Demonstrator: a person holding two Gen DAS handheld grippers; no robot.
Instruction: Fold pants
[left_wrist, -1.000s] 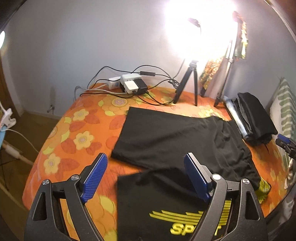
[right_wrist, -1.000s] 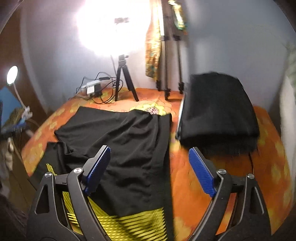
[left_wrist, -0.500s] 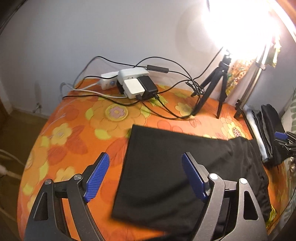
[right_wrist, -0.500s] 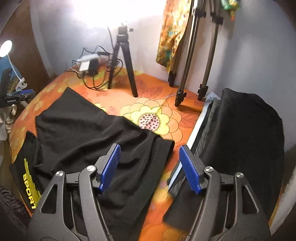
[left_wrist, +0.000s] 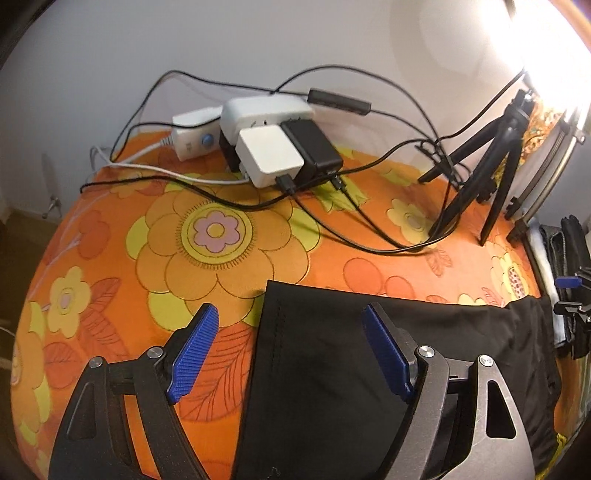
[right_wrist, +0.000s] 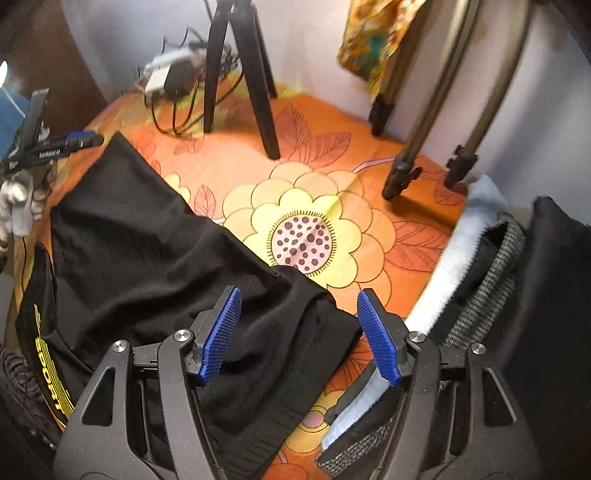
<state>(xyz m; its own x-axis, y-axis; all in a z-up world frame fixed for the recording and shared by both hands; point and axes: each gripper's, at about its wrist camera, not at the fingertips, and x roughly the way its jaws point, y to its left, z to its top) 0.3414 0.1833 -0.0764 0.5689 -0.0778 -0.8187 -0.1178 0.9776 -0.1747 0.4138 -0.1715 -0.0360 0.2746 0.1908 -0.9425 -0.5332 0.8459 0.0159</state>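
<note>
The black pants (left_wrist: 388, 354) lie spread flat on the flowered orange bedspread (left_wrist: 221, 236), filling the 6 o'clock half of both wrist views; the far hem corner sits between the left gripper's jaws and the far waist corner between the right gripper's. Chief risk, in my judgement: each gripper takes only the top layer or misses the corner, so the fold comes up skewed or bunched. Second risk: the stack of folded clothes (right_wrist: 480, 266) lies just beside the waist at 3 o'clock of the right view, and a wide closure could catch its white edge with the pants. Lesser risk: the cables (left_wrist: 351, 229) and tripod legs (left_wrist: 476, 192) at 12 to 2 o'clock could snag on a lifted hem. Left gripper (left_wrist: 291, 350): released, jaws wide, pitched down, nothing pinched. Right gripper (right_wrist: 299, 332): steeper, jaws just narrowed, fabric between them but pads not pressing.
</note>
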